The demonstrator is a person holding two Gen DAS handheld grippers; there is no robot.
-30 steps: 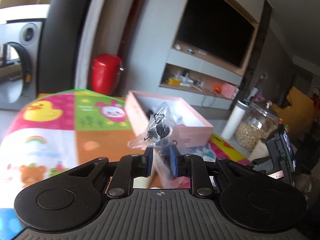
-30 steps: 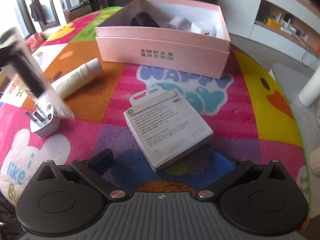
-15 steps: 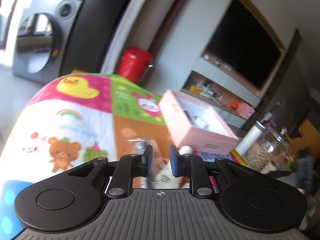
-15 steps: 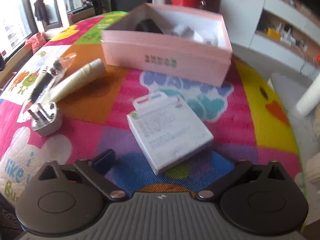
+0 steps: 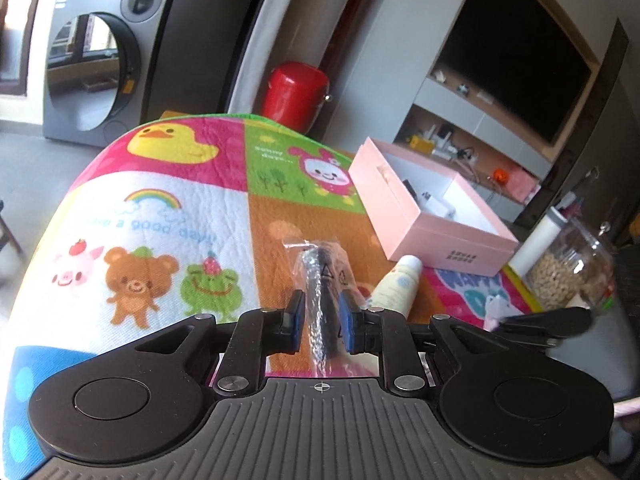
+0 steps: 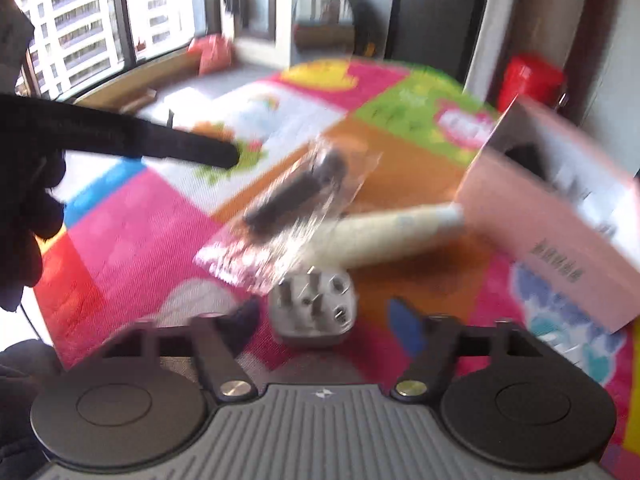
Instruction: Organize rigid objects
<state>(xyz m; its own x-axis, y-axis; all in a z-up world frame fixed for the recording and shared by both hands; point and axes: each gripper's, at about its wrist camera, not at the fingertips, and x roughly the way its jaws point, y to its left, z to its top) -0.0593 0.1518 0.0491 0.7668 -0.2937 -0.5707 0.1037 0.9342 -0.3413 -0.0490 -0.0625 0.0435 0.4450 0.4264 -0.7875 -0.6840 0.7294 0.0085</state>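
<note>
A clear plastic bag with a dark object (image 5: pixel 320 280) lies on the colourful mat (image 5: pixel 168 208), its near end between the blue pads of my left gripper (image 5: pixel 319 322), whose jaws stand slightly apart around it. The bag also shows in the right wrist view (image 6: pixel 296 196), blurred. My right gripper (image 6: pixel 324 324) is open over a grey plug adapter (image 6: pixel 314 308). A cream tube (image 6: pixel 396 228) lies beside the open pink box (image 6: pixel 560 224); the tube (image 5: pixel 398 284) and the box (image 5: pixel 432 216) also show in the left wrist view.
A glass jar of grains (image 5: pixel 568 264) and a white bottle (image 5: pixel 540 240) stand beyond the box. A red canister (image 5: pixel 296 96) and a washing machine (image 5: pixel 100 64) sit behind the table. The left gripper's dark body (image 6: pixel 120 140) crosses the right wrist view.
My left gripper lowered the bag from the air onto the mat and loosened around it. My right gripper swung left from the white carton to the plug adapter.
</note>
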